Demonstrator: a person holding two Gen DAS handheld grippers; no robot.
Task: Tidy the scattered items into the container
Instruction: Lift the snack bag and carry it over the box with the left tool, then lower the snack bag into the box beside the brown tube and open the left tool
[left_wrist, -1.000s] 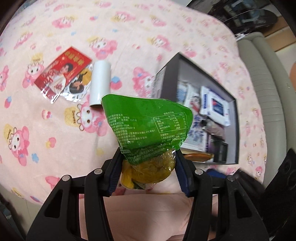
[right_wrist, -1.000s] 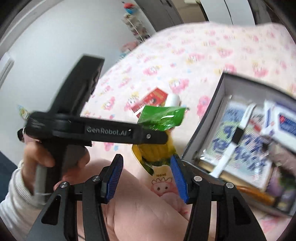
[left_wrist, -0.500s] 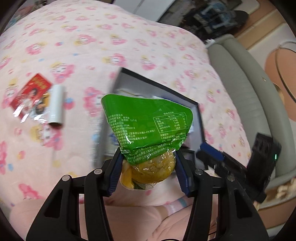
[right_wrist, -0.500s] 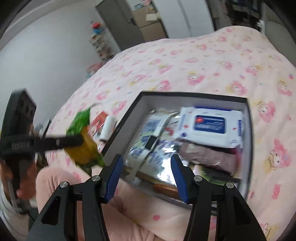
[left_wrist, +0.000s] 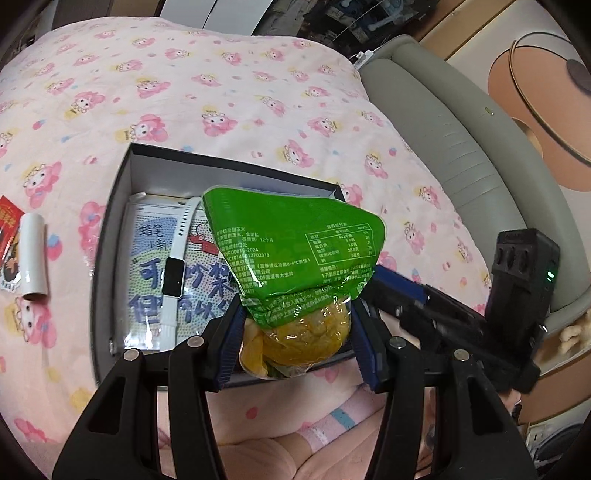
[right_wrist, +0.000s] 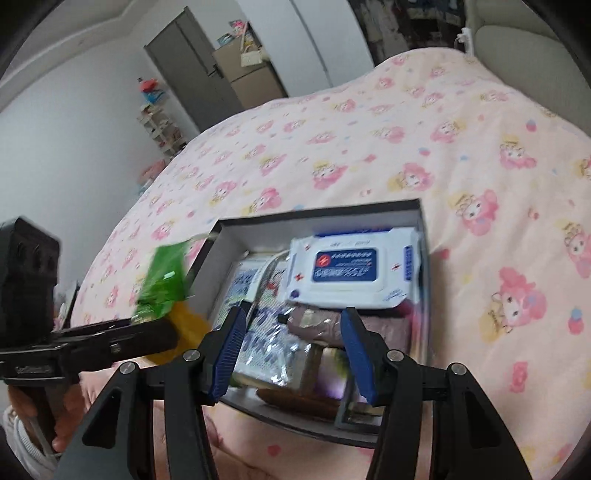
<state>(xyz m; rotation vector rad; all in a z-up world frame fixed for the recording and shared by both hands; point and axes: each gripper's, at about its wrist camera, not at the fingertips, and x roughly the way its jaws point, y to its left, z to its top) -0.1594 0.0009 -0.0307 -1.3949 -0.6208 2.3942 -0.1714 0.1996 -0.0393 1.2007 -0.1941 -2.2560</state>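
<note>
Left wrist view: the left gripper (left_wrist: 295, 339) was clamped on a green-and-yellow plastic corn packet (left_wrist: 291, 266), held above the near edge of the dark open cardboard box (left_wrist: 110, 236) on the pink cartoon-print blanket (left_wrist: 221, 92). The right gripper (right_wrist: 290, 350) hung over the box, jaws apart, empty. A white tube (left_wrist: 33, 254) lay outside.

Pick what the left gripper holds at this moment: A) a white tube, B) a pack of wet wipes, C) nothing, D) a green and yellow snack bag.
D: the left gripper is shut on the green and yellow snack bag, held above the box.
</note>
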